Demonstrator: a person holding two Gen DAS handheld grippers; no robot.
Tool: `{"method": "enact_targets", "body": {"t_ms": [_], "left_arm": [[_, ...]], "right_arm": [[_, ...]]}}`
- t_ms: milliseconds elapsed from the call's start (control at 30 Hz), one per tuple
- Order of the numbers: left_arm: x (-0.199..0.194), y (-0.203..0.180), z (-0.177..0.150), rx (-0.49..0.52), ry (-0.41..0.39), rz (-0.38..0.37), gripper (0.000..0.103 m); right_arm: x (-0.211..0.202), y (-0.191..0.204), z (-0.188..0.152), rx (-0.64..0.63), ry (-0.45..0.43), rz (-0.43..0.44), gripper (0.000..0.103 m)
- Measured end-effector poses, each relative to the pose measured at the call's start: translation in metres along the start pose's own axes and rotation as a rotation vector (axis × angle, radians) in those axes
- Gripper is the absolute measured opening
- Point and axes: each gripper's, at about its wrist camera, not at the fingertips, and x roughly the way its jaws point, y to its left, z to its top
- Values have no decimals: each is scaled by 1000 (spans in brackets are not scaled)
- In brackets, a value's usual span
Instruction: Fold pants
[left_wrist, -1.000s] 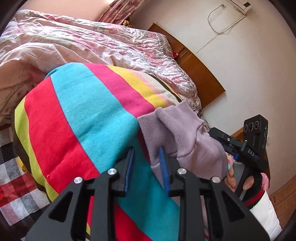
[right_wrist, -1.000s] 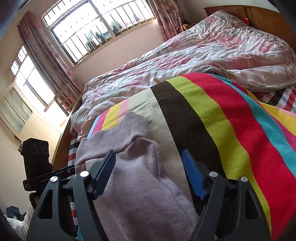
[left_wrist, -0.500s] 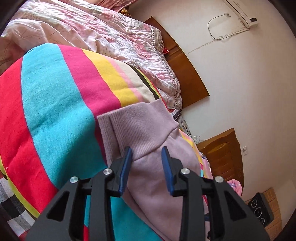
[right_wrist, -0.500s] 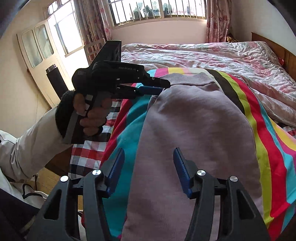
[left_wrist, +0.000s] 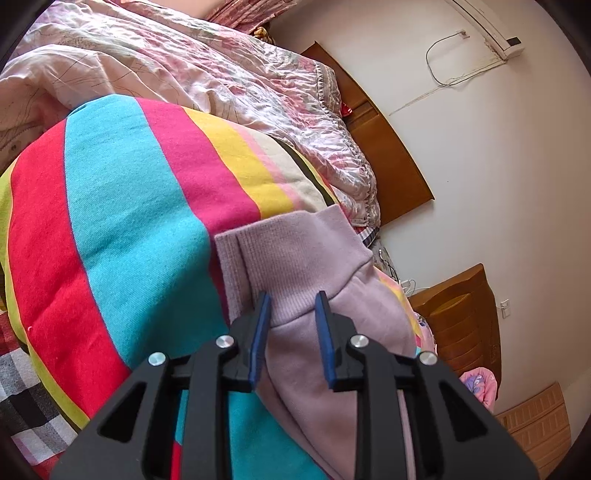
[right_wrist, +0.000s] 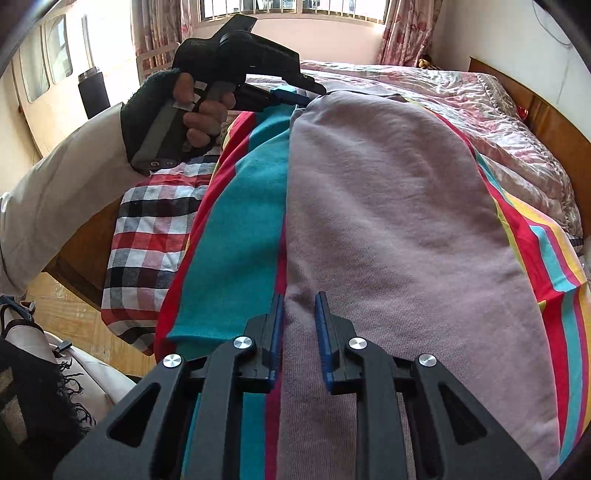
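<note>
Lilac pants (right_wrist: 388, 203) lie lengthwise on a striped blanket (right_wrist: 236, 240) on the bed. My right gripper (right_wrist: 299, 306) is shut on the near end of the pants, with fabric pinched between its blue pads. At the far end my left gripper (right_wrist: 295, 95), held by a gloved hand, nips the pants' edge. In the left wrist view the ribbed band of the pants (left_wrist: 314, 251) fills the gap of the left gripper (left_wrist: 291, 306). Its jaws are closing and the pads press on the fabric.
A pink floral quilt (left_wrist: 221, 74) is bunched behind the blanket (left_wrist: 129, 221). A wooden headboard (left_wrist: 388, 155) and a nightstand (left_wrist: 461, 314) stand by the wall. A checked sheet (right_wrist: 147, 240) hangs over the bed's edge above the wood floor (right_wrist: 55, 295). A white sleeve (right_wrist: 55, 206) reaches in.
My right gripper has travelled along the pants to their other end and its jaws have shut on the fabric. The left gripper's jaws have narrowed around the ribbed band.
</note>
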Motion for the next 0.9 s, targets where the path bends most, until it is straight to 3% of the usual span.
{"method": "enact_targets", "body": {"t_ms": [100, 167, 267, 367, 400, 467, 533, 600, 633, 767, 900], "left_arm": [[-1, 1, 1, 5, 0, 6, 17], [-7, 1, 0, 1, -15, 3, 11], [-19, 0, 0, 9, -53, 7, 11], [-12, 6, 0, -33, -28, -4, 11], [-10, 8, 0, -45, -17, -22, 15], [-10, 5, -3, -37, -12, -34, 42], [-9, 1, -3, -16, -16, -28, 46], [-5, -4, -2, 5, -11, -20, 45], [-2, -5, -1, 17, -6, -11, 44], [1, -8, 0, 33, 0, 10, 13], [-32, -33, -6, 136, -89, 54, 11]], "right_arm": [[-2, 2, 1, -9, -22, -39, 6], [-13, 9, 4, -18, -56, -20, 6], [-27, 18, 6, -40, -92, 17, 3], [-7, 16, 2, -43, -40, -49, 3], [-3, 13, 1, -26, -32, -27, 3], [-6, 13, 0, -3, -59, -31, 9], [-13, 13, 1, 18, -80, -11, 17], [-20, 10, 0, 37, -105, -10, 33], [-23, 8, 0, 49, -116, -13, 33], [-29, -2, -2, 94, -140, -43, 33], [-29, -8, -4, 126, -131, -58, 33]]}}
